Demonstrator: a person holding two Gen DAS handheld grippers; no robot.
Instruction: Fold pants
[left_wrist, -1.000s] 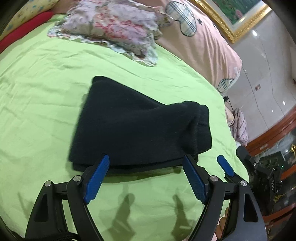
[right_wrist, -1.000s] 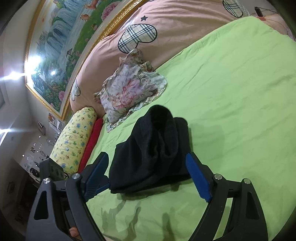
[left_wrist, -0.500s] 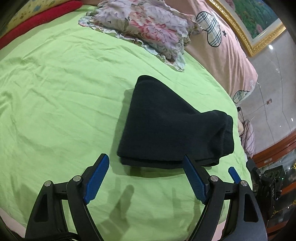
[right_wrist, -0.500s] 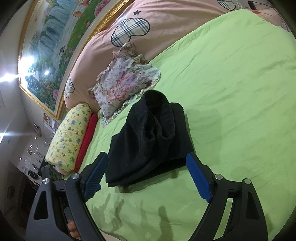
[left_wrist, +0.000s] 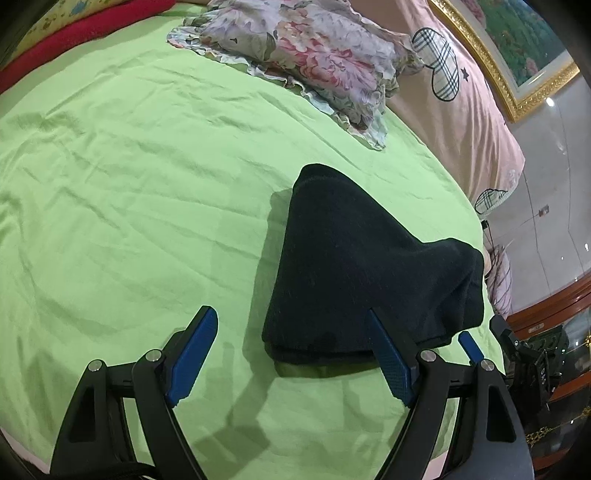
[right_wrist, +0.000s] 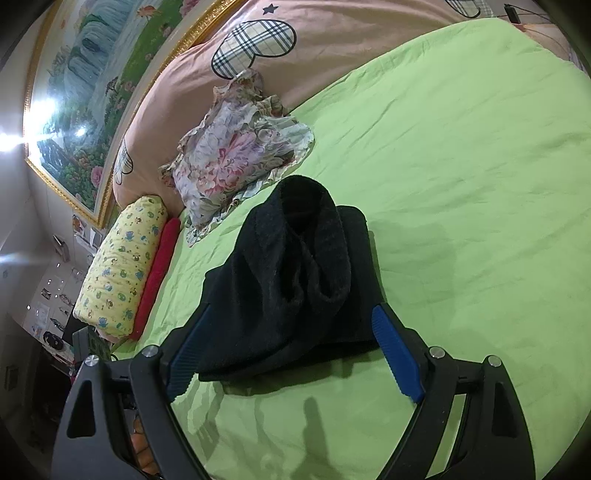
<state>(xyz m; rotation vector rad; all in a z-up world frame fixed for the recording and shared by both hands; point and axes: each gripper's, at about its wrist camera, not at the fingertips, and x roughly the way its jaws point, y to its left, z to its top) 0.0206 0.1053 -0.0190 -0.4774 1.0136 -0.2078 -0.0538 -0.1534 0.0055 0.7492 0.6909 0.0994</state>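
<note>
Black pants (left_wrist: 369, 273) lie folded into a thick bundle on the green bed sheet (left_wrist: 129, 184). My left gripper (left_wrist: 290, 316) is open and low over the sheet at the bundle's near left corner; its right finger (left_wrist: 388, 354) overlaps the near edge and its left finger stands over bare sheet. In the right wrist view the pants (right_wrist: 295, 277) show a rolled opening on top. My right gripper (right_wrist: 291, 314) is open, and the bundle's near end lies between its blue pads without being pinched. The right gripper's blue pad (left_wrist: 469, 345) also shows beyond the bundle.
A floral frilled pillow (left_wrist: 314, 62) lies on the sheet behind the pants. A pink quilt with plaid hearts (left_wrist: 461, 110) is heaped at the headboard under a gold-framed painting (right_wrist: 92, 92). A yellow bolster (right_wrist: 122, 266) and red roll (right_wrist: 159, 273) lie at one side. Wooden furniture (left_wrist: 546, 317) stands beside the bed.
In the left wrist view the pants have slid from between the fingers toward the right finger as that gripper moved sideways. The right gripper has come slightly closer to the bundle. Both stayed open.
</note>
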